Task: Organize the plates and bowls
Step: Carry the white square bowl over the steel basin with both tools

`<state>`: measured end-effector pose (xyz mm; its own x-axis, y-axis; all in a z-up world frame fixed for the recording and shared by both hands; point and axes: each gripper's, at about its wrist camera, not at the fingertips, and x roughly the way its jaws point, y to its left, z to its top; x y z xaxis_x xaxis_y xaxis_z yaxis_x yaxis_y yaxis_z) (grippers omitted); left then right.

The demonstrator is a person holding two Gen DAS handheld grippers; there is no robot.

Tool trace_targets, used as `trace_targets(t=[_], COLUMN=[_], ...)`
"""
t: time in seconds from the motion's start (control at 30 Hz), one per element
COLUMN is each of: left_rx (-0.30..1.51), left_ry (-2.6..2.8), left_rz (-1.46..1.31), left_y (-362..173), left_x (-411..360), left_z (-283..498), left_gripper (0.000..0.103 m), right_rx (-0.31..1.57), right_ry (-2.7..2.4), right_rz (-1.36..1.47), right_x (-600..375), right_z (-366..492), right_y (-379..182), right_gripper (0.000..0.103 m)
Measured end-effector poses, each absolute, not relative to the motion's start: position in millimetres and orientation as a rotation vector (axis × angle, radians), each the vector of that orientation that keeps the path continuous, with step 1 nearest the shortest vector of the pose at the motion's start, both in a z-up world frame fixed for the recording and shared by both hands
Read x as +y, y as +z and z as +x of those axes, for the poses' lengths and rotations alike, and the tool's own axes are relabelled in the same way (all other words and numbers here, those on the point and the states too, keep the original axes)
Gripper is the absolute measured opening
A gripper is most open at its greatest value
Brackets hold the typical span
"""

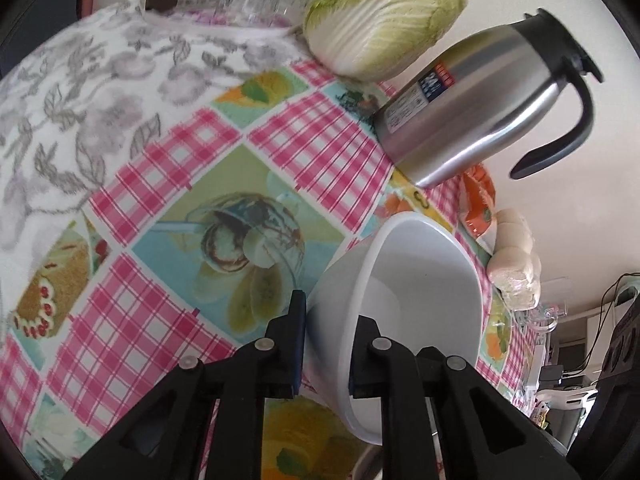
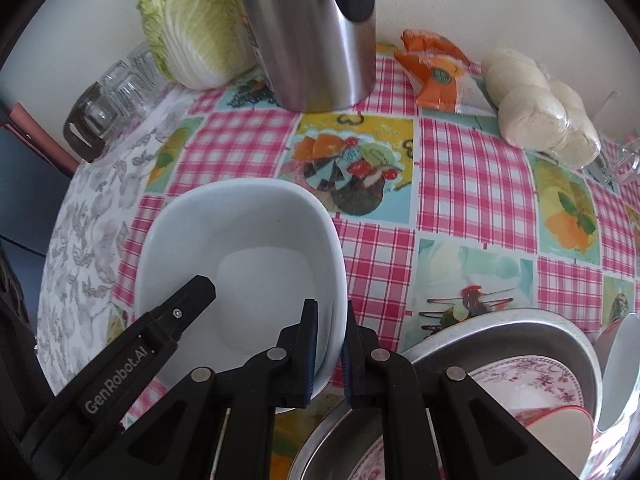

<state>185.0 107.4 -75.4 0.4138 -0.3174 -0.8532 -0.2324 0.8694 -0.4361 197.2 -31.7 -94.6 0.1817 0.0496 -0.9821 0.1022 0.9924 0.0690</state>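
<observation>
Two grips: both of my grippers have hold of one white bowl, one on each side of it.
Worktop [image 2: 472, 184]: covered in a pink-check cloth with dessert pictures; a grey floral cloth [image 1: 80, 120] lies over its far left part.
Back row: a steel jug [image 1: 480, 108], a cabbage [image 1: 384, 20] and upturned glasses [image 2: 116, 92] stand against the wall, well apart from the bowl.
Metal tray [image 2: 500, 332]: sits low on my right, holding a floral plate [image 2: 532, 380] and other crockery I cannot make out fully.
White bowl [image 2: 248, 248]: squarish with rounded corners, empty, near the middle of the worktop just beside the tray; tilted in the left view, and I cannot tell whether it rests on the cloth or is lifted.
Left gripper [image 1: 324, 344]: fingers closed narrow on the bowl's wall, one inside, one outside.
Right gripper [image 2: 332, 344]: fingers likewise pinched on the near rim, one either side.
Handling: I judge it glazed ceramic, stiff, fairly heavy, slick and chippable; the rim is the only thin place to pinch, so a deep, firm bite on the wall seems wise.
</observation>
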Motion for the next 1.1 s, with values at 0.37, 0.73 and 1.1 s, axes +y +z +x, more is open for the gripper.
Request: trace_targets(t=[0.37,0.73,1.1], left_rx=[0.986,0.943,0.924], left_ry=[-0.102,-0.192,-0.256], left_rz=[-0.497,-0.467,-0.352], left_y=[0.5,39.0,47.7], left_x=[98.3,74.9,23.4], left_z=[160.6,136.4,112.4], left_gripper=[0.017,0.017,0.017], right_rx=[1.206,1.120,1.072], right_ry=[0.018,0.021,-0.026], right_rz=[0.208,0.301,0.339], right_x=[-40.4,-72.6,-114.6], right_z=[174.1,139.5,99.2], right_y=[-20.7,17.2,31.9], right_gripper=[0.011,0.011,0.013])
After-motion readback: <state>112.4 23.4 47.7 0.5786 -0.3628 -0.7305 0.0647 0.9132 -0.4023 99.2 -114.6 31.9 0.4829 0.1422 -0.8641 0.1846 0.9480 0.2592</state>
